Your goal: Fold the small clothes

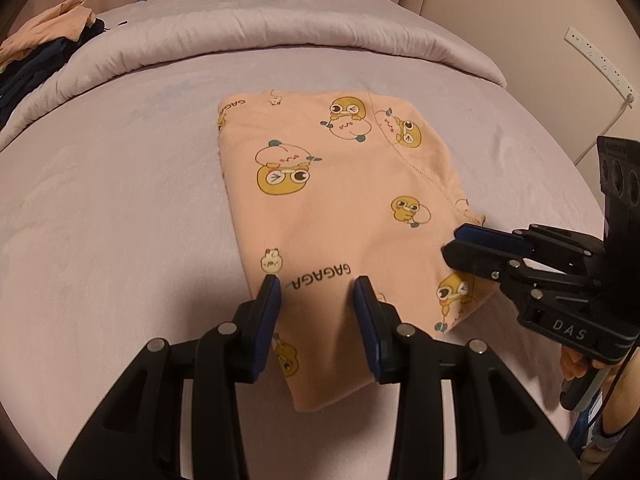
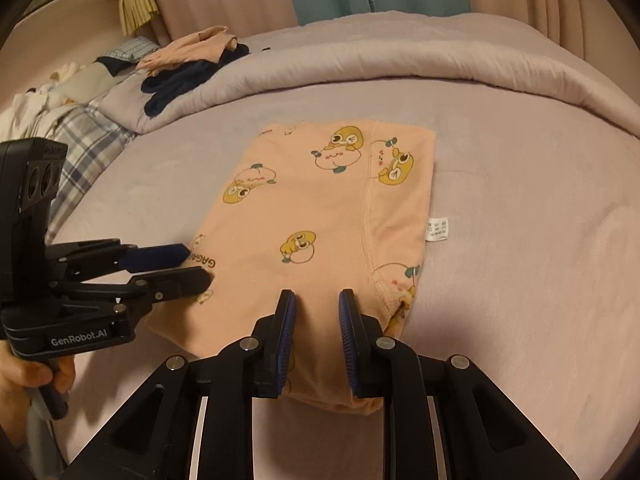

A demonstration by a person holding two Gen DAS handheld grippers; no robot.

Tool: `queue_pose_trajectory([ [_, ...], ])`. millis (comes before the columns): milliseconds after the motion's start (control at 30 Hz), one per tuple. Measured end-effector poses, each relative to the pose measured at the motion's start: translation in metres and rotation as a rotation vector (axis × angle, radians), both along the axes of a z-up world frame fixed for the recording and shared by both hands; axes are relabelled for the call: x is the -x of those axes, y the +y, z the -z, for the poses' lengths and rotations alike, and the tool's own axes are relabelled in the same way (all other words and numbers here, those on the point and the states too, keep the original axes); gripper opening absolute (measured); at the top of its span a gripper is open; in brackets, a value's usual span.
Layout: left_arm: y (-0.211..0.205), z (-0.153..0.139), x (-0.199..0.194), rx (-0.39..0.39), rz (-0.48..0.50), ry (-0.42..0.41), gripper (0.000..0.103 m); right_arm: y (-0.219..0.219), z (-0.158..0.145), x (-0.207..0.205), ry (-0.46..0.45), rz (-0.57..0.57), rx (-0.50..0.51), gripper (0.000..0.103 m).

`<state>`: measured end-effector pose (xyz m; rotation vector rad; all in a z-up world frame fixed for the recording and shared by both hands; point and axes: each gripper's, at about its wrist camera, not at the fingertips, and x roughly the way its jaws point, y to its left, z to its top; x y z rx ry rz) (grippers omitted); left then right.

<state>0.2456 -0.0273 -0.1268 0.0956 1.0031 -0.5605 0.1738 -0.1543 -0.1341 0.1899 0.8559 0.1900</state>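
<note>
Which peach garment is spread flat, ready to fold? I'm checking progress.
The cartoon-duck printed garment mid-bed lies flat; the plain peach garment sits crumpled atop dark clothes.

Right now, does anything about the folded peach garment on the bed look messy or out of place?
Mostly tidy. The peach garment lies flat in a folded shape on the bed, but a white care label pokes out past its right edge. Both the left gripper and right gripper are open above its near end.

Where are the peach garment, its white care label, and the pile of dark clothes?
peach garment (image 2: 320,216), right wrist view, middle of the fabric.
white care label (image 2: 437,229), right wrist view, tag's centre.
pile of dark clothes (image 2: 180,80), right wrist view, navy fabric.
</note>
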Motion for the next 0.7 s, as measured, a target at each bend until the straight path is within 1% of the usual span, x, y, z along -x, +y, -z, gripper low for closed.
queue_pose_trajectory([
  [100,0.003,0.0,0.007,-0.005,-0.002,-0.002,0.037,0.0,-0.004,0.006,-0.01,-0.006,-0.016,0.022],
  [233,0.004,0.007,0.012,-0.028,-0.004,0.008,0.04,0.004,0.008,0.007,0.026,-0.014,0.013,0.022],
  [333,0.006,0.011,0.015,-0.037,-0.004,0.02,0.041,0.005,0.009,0.009,0.02,-0.014,0.017,0.022],
  [533,0.015,0.014,0.019,-0.017,-0.021,0.06,0.041,-0.001,0.006,0.013,0.035,-0.006,-0.039,0.022],
  [700,0.018,0.011,0.023,-0.001,-0.025,0.079,0.039,-0.01,0.006,0.022,0.04,0.014,-0.116,0.024],
])
